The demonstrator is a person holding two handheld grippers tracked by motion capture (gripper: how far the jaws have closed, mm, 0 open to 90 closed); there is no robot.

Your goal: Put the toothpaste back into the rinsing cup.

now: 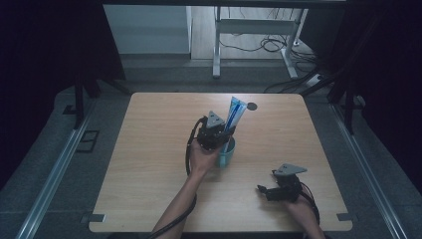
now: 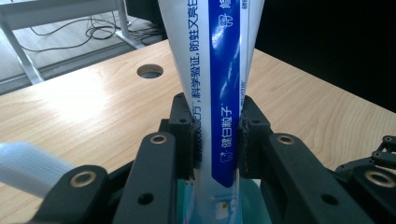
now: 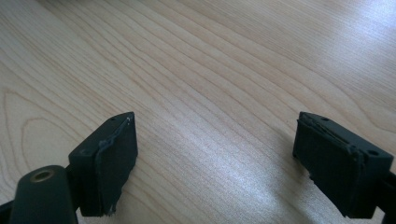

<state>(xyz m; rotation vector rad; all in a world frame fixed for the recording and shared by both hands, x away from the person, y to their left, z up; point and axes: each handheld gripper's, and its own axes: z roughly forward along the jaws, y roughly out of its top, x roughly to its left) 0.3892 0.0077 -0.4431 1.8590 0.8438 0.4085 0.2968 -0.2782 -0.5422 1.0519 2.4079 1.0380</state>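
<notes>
Pale wood grain covers the surface [image 1: 149,164], which has a round hole [image 1: 252,106] near its far edge; beyond it lie grey floor, a metal frame and loose cables. Near the middle, the left tongs [image 2: 217,135] clamp a blue-and-white tube [image 2: 219,70] standing upright in a teal cup [image 1: 226,154]. By the near right corner, the right tongs [image 3: 215,158] gape wide, holding nothing, over bare wood.

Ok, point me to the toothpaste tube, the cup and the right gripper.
toothpaste tube [image 2: 224,70], left gripper view, blue stripe.
cup [image 1: 225,157], high view, outer wall.
right gripper [image 3: 215,163], right gripper view, gap between its open jaws.
</notes>
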